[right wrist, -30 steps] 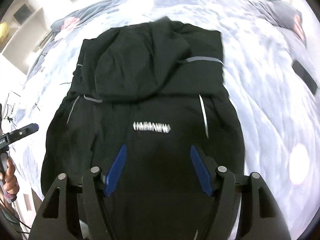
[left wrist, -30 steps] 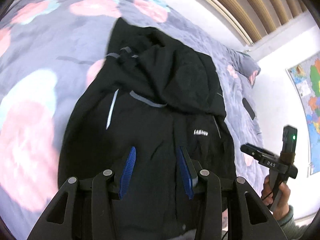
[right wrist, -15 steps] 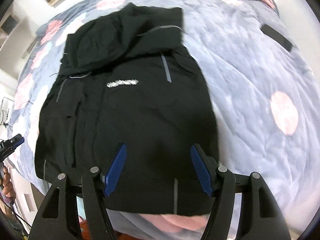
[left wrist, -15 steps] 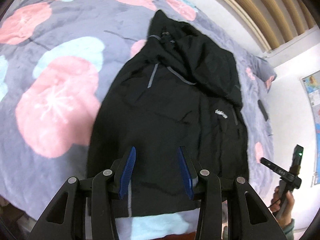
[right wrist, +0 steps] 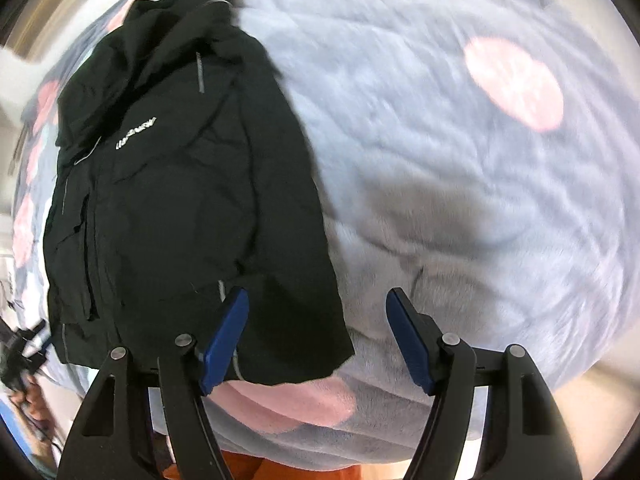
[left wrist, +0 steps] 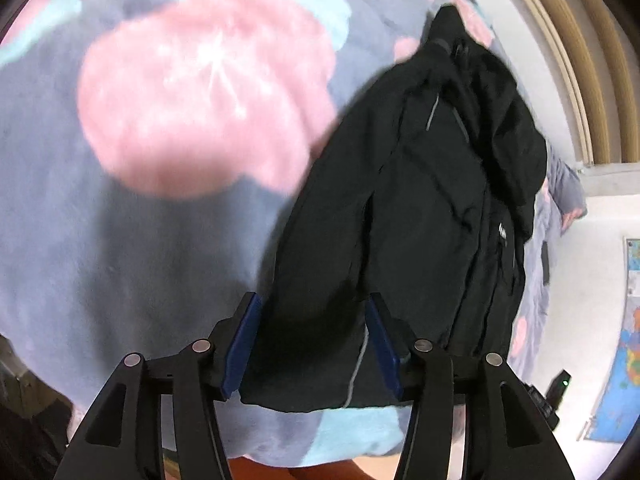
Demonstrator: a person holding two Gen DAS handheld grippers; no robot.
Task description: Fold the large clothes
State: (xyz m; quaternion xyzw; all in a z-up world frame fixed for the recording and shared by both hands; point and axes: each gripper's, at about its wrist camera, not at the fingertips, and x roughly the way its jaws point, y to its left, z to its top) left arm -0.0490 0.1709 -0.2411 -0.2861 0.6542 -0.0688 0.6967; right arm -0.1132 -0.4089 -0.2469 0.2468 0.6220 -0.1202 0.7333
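A black hooded jacket [left wrist: 420,208] lies flat on the bed, its hem toward me and its hood at the far end. In the left wrist view my left gripper [left wrist: 310,346] hovers over the jacket's near left hem corner, jaws opening, its blue pads [left wrist: 240,344] apart with nothing pinched. In the right wrist view the same jacket [right wrist: 176,208] shows a white chest logo. My right gripper [right wrist: 318,344] hangs over the near right hem corner, jaws opening, its left pad [right wrist: 224,340] over the cloth and the other over bare blanket.
The bed is covered by a grey plush blanket [left wrist: 120,240] with pink and teal blotches [left wrist: 200,92]. Its near edge runs just below both grippers, with orange floor under it. A small dark flat object [left wrist: 545,258] lies on the blanket beyond the jacket. The other gripper's handle [left wrist: 556,392] shows at the right.
Both grippers have pulled back from the jacket's chest to its near hem and spread apart, left toward the left corner, right toward the right corner. Both sets of jaws stand wider.
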